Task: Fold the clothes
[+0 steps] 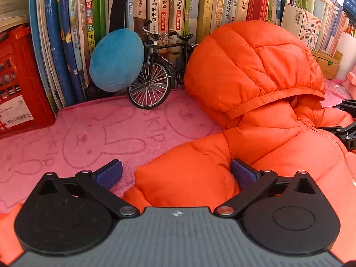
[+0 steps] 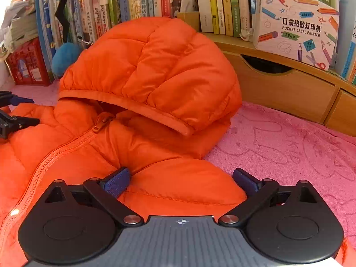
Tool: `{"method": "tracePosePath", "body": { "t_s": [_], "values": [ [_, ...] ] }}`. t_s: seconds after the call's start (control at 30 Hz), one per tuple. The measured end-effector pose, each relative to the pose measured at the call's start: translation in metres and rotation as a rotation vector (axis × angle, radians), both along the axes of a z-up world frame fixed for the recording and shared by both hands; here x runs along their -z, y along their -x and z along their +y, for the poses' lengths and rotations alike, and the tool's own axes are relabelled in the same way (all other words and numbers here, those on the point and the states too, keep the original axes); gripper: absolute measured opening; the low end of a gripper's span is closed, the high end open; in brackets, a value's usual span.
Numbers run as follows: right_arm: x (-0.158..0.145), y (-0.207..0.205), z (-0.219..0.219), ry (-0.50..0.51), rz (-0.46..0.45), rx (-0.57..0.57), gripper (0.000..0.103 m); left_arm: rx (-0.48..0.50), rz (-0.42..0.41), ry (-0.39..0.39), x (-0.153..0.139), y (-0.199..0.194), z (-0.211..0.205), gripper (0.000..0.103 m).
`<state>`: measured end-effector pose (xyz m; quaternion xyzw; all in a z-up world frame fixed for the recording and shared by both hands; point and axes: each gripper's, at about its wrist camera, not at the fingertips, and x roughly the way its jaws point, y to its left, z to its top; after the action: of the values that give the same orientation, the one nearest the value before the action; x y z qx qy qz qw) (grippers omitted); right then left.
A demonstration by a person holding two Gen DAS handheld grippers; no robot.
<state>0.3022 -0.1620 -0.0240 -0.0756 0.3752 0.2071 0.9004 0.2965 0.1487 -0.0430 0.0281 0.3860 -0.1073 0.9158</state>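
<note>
Clearly the fold is only starting: the orange puffer jacket (image 1: 262, 102) lies face up, zipped, on the pink towel (image 1: 77, 138) covering the counter, its hood (image 2: 151, 66) at the far side against the row of books (image 1: 178, 6). The left tool (image 1: 176, 174) has its fingers spread wide on either side of the left sleeve (image 1: 184, 173), not yet closed. The right tool (image 2: 181, 182) stands equally apart around the right sleeve (image 2: 182, 184). Likely next, each tool needs to close on its sleeve and carry it inward across the chest, keeping the slippery padding from springing back. A model bicycle (image 1: 155, 75) and blue plush (image 1: 116, 60) stand far left.
</note>
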Motion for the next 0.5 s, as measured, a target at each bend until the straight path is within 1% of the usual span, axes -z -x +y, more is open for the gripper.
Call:
{"method": "tracePosePath", "body": {
  "t_s": [0.03, 0.07, 0.1, 0.13, 0.17, 0.2, 0.3, 0.4, 0.5],
  "values": [
    [-0.001, 0.002, 0.003, 0.000, -0.013, -0.019, 0.077, -0.003, -0.021, -0.018, 0.001, 0.004, -0.001, 0.103],
    [-0.003, 0.005, 0.010, 0.003, -0.027, -0.040, 0.061, -0.006, -0.043, -0.037, 0.001, 0.008, -0.003, 0.103],
    [-0.005, 0.007, 0.018, 0.021, -0.047, -0.058, 0.050, -0.027, -0.066, -0.065, 0.001, 0.012, -0.001, 0.103],
    [-0.006, 0.009, 0.028, 0.049, -0.073, -0.075, 0.046, -0.049, -0.089, -0.095, 0.002, 0.015, 0.002, 0.103],
    [-0.006, 0.010, 0.038, 0.078, -0.100, -0.092, 0.038, -0.071, -0.112, -0.124, 0.002, 0.019, 0.005, 0.103],
    [-0.006, 0.010, 0.049, 0.114, -0.132, -0.106, 0.035, -0.093, -0.135, -0.153, 0.002, 0.023, 0.007, 0.103],
    [-0.003, 0.001, 0.078, 0.180, -0.204, -0.117, 0.034, -0.184, -0.141, -0.176, 0.002, 0.028, 0.024, 0.103],
    [0.000, -0.013, 0.098, 0.198, -0.250, -0.117, 0.036, -0.246, -0.129, -0.161, 0.002, 0.031, 0.037, 0.103],
    [-0.001, -0.023, 0.105, 0.199, -0.255, -0.094, 0.042, -0.270, -0.125, -0.156, 0.002, 0.031, 0.038, 0.103]
  ]
}}
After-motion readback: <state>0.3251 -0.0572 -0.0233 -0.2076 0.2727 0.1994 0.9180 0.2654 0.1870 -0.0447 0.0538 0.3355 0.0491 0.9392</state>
